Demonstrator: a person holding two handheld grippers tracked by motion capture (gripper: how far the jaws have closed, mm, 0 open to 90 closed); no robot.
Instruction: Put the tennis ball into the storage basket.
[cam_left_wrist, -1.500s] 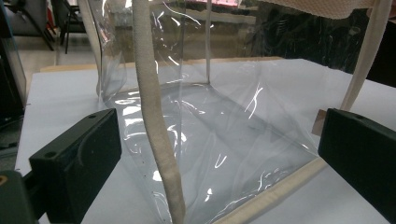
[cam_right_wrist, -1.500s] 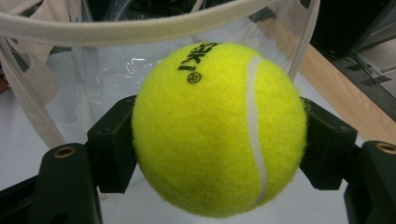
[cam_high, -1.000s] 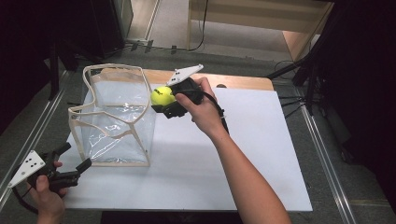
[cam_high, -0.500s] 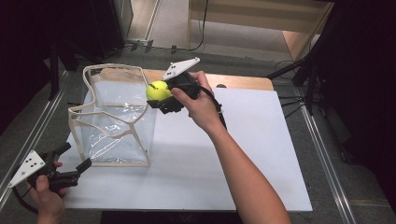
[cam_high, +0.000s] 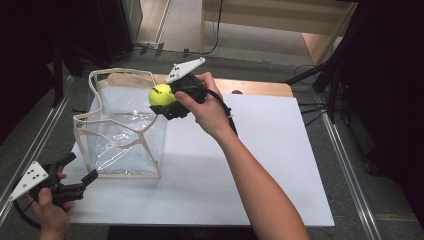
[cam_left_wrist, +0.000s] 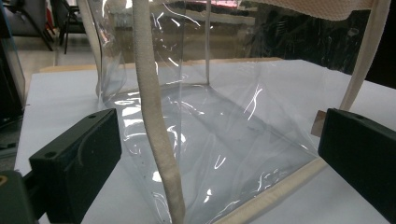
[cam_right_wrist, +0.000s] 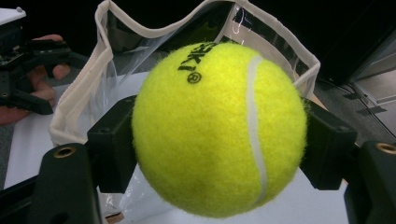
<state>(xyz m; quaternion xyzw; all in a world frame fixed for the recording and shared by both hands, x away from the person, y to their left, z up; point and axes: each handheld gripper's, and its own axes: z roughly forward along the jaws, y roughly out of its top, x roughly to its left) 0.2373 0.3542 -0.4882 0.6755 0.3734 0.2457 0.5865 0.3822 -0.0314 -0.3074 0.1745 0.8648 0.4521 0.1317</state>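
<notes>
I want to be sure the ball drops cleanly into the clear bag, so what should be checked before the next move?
1. Grip: the right gripper has both black jaws pressed on the fuzzy yellow tennis ball. Ok.
2. Position: in the high view the ball sits at the right-hand rim of the clear plastic bag with cream fabric trim, not over the middle of the opening. Not ok.
3. Bag mouth: the rim stands open and upright. Ok.
4. Bag contents: the floor seen through the wall is bare. Ok.
5. Bag support: the left gripper rests by the near left corner, jaws apart, not holding the bag. Not ok if steadying is wanted.
</notes>
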